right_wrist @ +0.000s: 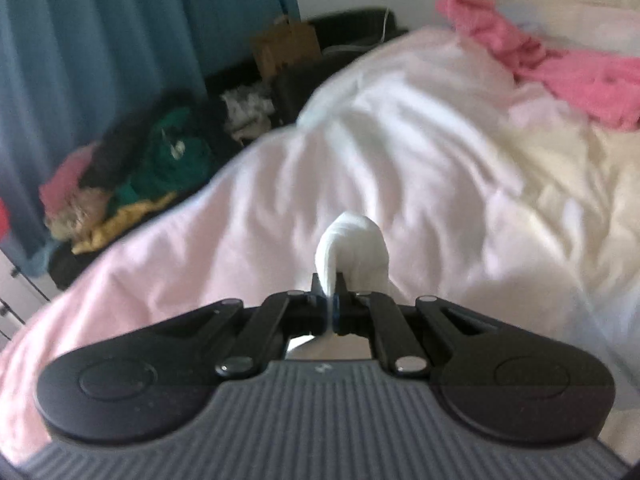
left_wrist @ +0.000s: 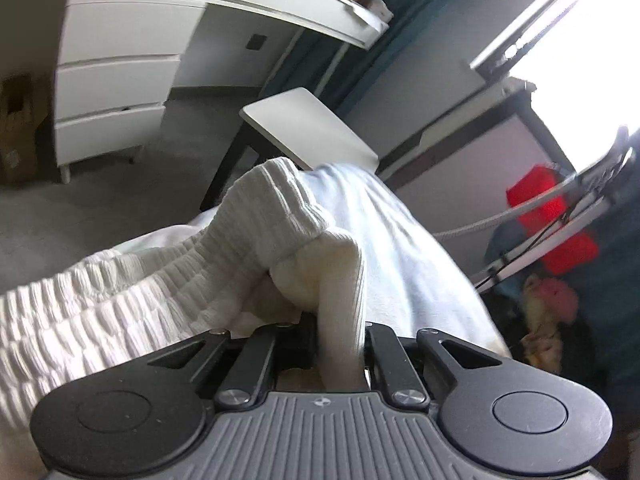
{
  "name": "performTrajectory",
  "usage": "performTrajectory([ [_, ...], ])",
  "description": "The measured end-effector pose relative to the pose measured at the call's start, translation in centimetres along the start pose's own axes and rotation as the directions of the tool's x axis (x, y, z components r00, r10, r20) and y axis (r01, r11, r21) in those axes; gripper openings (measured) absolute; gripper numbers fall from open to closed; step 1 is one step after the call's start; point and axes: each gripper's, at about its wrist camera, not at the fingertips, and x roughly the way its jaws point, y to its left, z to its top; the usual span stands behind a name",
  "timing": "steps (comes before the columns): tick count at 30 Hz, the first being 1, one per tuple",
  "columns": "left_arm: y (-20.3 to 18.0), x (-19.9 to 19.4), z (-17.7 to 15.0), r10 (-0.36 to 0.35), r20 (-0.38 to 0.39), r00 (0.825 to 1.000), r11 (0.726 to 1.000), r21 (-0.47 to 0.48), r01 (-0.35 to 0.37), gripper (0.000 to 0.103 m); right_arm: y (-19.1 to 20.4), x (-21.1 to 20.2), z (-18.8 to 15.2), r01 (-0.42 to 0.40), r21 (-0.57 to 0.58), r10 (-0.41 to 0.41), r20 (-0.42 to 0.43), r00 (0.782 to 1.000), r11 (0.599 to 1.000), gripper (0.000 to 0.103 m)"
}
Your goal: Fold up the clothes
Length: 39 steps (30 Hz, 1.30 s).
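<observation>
The white ribbed garment (left_wrist: 248,248) hangs bunched from the left gripper (left_wrist: 340,344), whose fingers clench a fold of it; its elastic band trails leftward above open floor (left_wrist: 120,200). The right gripper (right_wrist: 331,300) pinches a white wad (right_wrist: 354,248) over the bed (right_wrist: 400,152), near its left edge beside a clothes pile (right_wrist: 132,176).

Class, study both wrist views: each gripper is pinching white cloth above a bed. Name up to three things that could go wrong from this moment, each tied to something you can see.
1. The right gripper pinches only a small tuft of the white garment; it may slip out if pulled.
2. The left gripper clamps a bunched ribbed waistband, so the fold could come out uneven.
3. The white bedding resembles the garment, so a re-grasp might catch the bedding too.
</observation>
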Motion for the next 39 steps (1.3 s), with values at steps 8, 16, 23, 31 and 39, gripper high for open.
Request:
performTrajectory([
  [8,0.1,-0.9,0.1,-0.074,-0.027,0.997,0.994,0.081,0.076,0.029,-2.3,-1.7,-0.2,-0.196,0.112,0.205,-0.076,0.976,0.974,0.015],
  [16,6.9,-10.4,-2.4,-0.242,-0.019,0.970,0.969,0.034,0.243,0.059,-8.3,-10.3,-3.1,-0.408,0.306,0.455,-0.099,0.885,0.860,0.054],
  [23,13.0,-15.8,-6.0,-0.275,-0.047,0.960,0.961,-0.044,0.273,0.077,-12.4,-13.8,-9.7,-0.395,0.541,0.577,-0.217,0.787,0.742,0.054],
  [31,16.5,-11.7,-9.0,-0.270,-0.065,0.961,0.949,-0.188,0.254,0.077,-13.6,-12.9,-12.3,-0.240,0.678,0.570,-0.314,0.759,0.694,0.052],
  [39,15.0,-6.9,-6.6,-0.216,0.052,0.975,0.941,-0.254,0.222,0.062,-12.4,-12.6,-14.1,-0.209,0.733,0.513,-0.217,0.831,0.648,0.064],
])
